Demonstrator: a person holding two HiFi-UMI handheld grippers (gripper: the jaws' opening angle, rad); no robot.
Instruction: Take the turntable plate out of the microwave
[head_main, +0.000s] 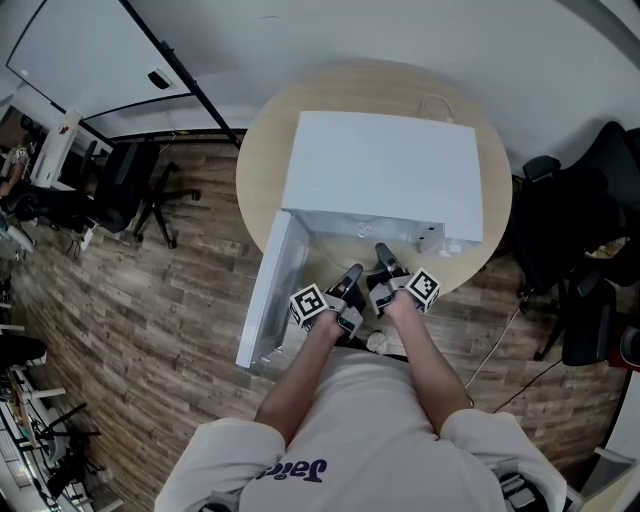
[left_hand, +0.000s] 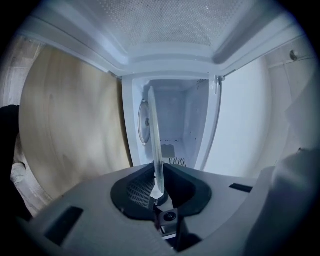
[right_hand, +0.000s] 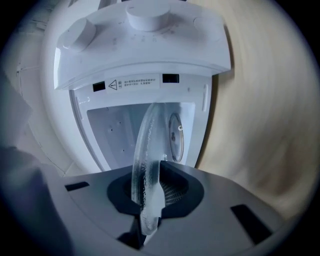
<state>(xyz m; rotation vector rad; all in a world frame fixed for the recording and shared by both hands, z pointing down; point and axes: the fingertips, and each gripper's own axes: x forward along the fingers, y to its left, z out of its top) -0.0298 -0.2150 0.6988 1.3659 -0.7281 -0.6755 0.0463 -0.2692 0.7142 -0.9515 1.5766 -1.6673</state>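
Observation:
A white microwave (head_main: 385, 170) stands on a round wooden table (head_main: 258, 160) with its door (head_main: 268, 292) swung open to the left. Both grippers sit side by side at the mouth of the cavity. In the left gripper view the clear glass turntable plate (left_hand: 154, 135) shows edge-on, and my left gripper (left_hand: 159, 192) is shut on its rim. In the right gripper view my right gripper (right_hand: 147, 200) pinches the plate (right_hand: 149, 145) at its near rim. Most of the plate lies outside the cavity (left_hand: 175, 125). From the head view the plate is too transparent to make out between the left gripper (head_main: 352, 272) and the right gripper (head_main: 383, 252).
The microwave's control panel with two knobs (right_hand: 140, 30) fills the top of the right gripper view. A cable (head_main: 437, 104) lies behind the microwave. Office chairs stand at the left (head_main: 130, 185) and right (head_main: 575, 230) on the wooden floor (head_main: 150, 330).

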